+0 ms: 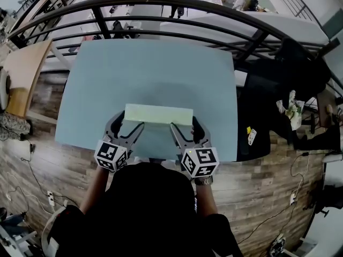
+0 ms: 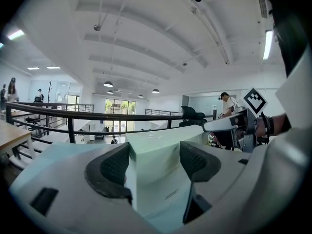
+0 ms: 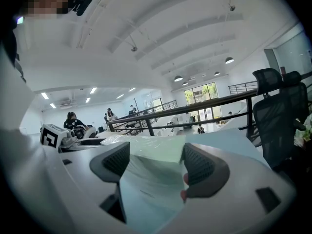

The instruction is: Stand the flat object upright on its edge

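**Pale green flat box held at both ends over the tabletop**

We see one flat box (image 1: 158, 114), long and thin, of a pale yellow-green colour with plain, smooth faces. It is at the near part of the light blue-grey tabletop (image 1: 150, 74), close to the person. In the head view only its long narrow face shows, turned up toward the camera. We cannot tell whether its lower edge rests on the tabletop.

The left hand-held gripper (image 1: 131, 123) is at the left end of the box and the right hand-held gripper (image 1: 184, 123) at the right end. In the left gripper view the box (image 2: 161, 140) fills the space between the two dark ribbed pads (image 2: 114, 167), and both pads lie against its broad faces. A small line of print is on the end face, too small to read. In the right gripper view the box (image 3: 151, 150) sits the same way between the pads (image 3: 200, 167), clamped from both sides.
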A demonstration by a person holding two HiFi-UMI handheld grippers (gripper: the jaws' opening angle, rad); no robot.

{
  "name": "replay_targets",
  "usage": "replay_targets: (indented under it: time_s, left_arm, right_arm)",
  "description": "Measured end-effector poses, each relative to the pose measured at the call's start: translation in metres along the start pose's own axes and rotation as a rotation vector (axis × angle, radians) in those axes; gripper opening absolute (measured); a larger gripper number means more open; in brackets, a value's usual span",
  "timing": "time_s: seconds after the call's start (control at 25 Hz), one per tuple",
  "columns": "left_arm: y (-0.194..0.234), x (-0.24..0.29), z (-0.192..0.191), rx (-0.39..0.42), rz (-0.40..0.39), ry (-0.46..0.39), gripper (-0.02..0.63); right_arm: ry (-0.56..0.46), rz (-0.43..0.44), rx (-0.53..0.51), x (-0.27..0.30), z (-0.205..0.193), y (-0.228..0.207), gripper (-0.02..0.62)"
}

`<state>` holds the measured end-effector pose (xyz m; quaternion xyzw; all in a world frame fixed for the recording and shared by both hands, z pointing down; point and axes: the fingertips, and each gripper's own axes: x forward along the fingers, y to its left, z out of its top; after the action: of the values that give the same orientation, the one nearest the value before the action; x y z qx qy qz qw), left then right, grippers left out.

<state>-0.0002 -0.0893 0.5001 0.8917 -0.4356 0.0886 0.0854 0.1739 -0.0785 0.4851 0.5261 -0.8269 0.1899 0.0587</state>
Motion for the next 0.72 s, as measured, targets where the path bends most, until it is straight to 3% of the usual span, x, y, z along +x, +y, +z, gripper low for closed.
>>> replay_targets:
  time_s: [0.72]
  left_arm:
    - [-0.0004, 0.0037, -0.0059, 0.002, -0.015, 0.017, 0.328]
  right_arm:
    - [-0.007, -0.004, 0.005, 0.0038, 0.0006, -0.0087, 0.336]
